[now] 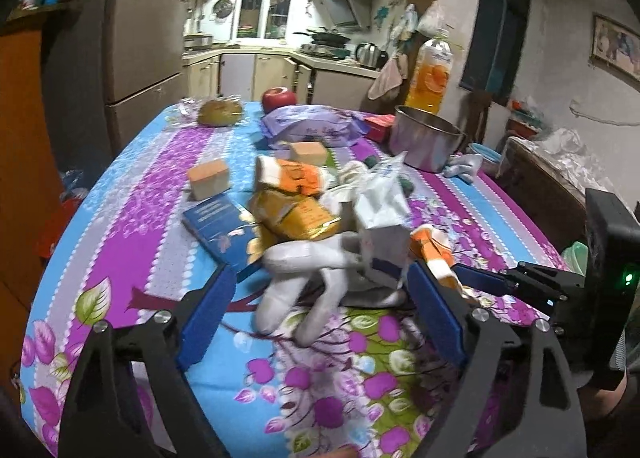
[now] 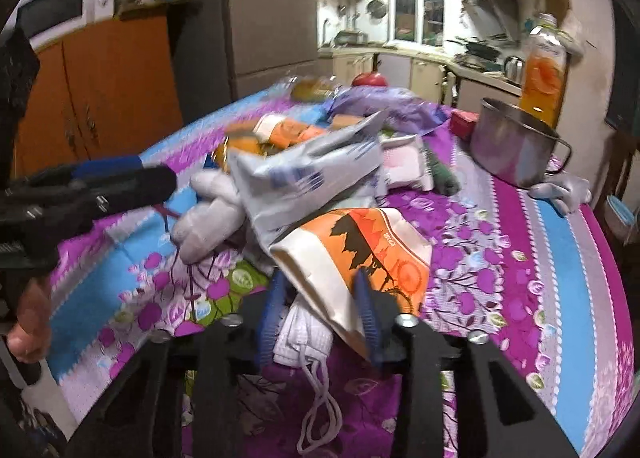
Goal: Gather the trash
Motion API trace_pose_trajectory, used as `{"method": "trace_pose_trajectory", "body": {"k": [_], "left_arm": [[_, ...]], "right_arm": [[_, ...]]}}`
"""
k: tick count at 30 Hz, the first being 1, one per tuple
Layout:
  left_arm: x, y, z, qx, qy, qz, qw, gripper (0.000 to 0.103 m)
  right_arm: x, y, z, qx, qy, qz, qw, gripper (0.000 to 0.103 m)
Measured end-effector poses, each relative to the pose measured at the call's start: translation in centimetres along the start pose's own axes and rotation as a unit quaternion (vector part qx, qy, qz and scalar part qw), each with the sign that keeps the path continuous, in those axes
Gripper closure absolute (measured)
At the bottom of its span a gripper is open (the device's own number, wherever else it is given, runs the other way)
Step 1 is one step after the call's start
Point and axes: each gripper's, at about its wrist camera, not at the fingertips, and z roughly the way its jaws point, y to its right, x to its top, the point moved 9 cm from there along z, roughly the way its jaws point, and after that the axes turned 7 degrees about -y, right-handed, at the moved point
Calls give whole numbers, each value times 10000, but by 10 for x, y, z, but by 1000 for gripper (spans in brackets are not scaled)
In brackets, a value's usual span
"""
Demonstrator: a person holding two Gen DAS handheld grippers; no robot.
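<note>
A heap of trash lies mid-table: a white and blue milk carton [image 1: 382, 230] [image 2: 308, 182], a yellow snack bag [image 1: 296, 214], an orange and white wrapper [image 1: 294, 174], a white glove [image 1: 316, 278] [image 2: 212, 210] and a blue booklet [image 1: 220, 226]. My left gripper [image 1: 320, 306] is open, its blue pads on either side of the glove, just before the carton. My right gripper [image 2: 320, 310] is shut on an orange and cream paper bag [image 2: 360, 254], with a white face mask [image 2: 308, 342] lying under it. The right gripper also shows in the left wrist view [image 1: 480, 278].
A steel pot [image 1: 426, 142] [image 2: 512, 146], a juice bottle [image 1: 432, 74], a purple packet [image 1: 316, 126], a red apple [image 1: 279, 98], two sponge blocks [image 1: 210, 178] and a bagged bun [image 1: 220, 112] stand on the floral tablecloth [image 1: 132, 186]. A fridge and an orange cabinet stand left.
</note>
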Motion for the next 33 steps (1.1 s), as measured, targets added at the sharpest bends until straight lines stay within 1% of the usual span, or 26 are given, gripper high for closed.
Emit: {"method": "trace_pose_trajectory", "body": {"k": [2,3,5,7,9,12,15,16,19,20,21,24,28,33], "left_arm": [[3,7,3,-114,-2,63,9999,27],[5,11,5,-184,-27,72,9998,27],[11,21,9,-308,-18,96,9995,27],[17,30,14,-349,34,146,9993,27],[23,36,21,-405,36,158,9990,27],[31,41,39,-311,-57,168,9994,27],[33,45,60,-184,-301,197,9992,27],[31,46,63,-158,-348,224,9990,29],[24,51,71,-69,-492,314,9983,50],[22,49,72,-23,-507,286,9983,64],[22,49,73,-31,-512,255,9984,66],[24,49,69,79,-368,229,9990,71],[31,53,50,251,-29,294,9992,73],[38,65,21,234,315,319,9987,73]], "right_arm": [[3,11,-18,78,274,262,9993,87],[4,15,-28,214,415,435,9980,91],[7,22,-45,324,617,614,9957,93],[6,28,-60,380,806,751,9932,93],[5,34,-71,413,895,857,9914,93],[2,44,-81,409,1008,990,9891,93],[-1,55,-89,370,1077,1089,9875,93],[-2,57,-90,359,1082,1105,9873,93],[-7,64,-93,337,1074,1169,9867,93],[-9,65,-93,338,1074,1183,9866,93],[-10,66,-94,336,1078,1183,9865,93],[-12,66,-96,319,1106,1175,9864,93],[-12,69,-104,238,1226,1174,9852,93],[-11,74,-126,39,1401,1132,9836,93]]}}
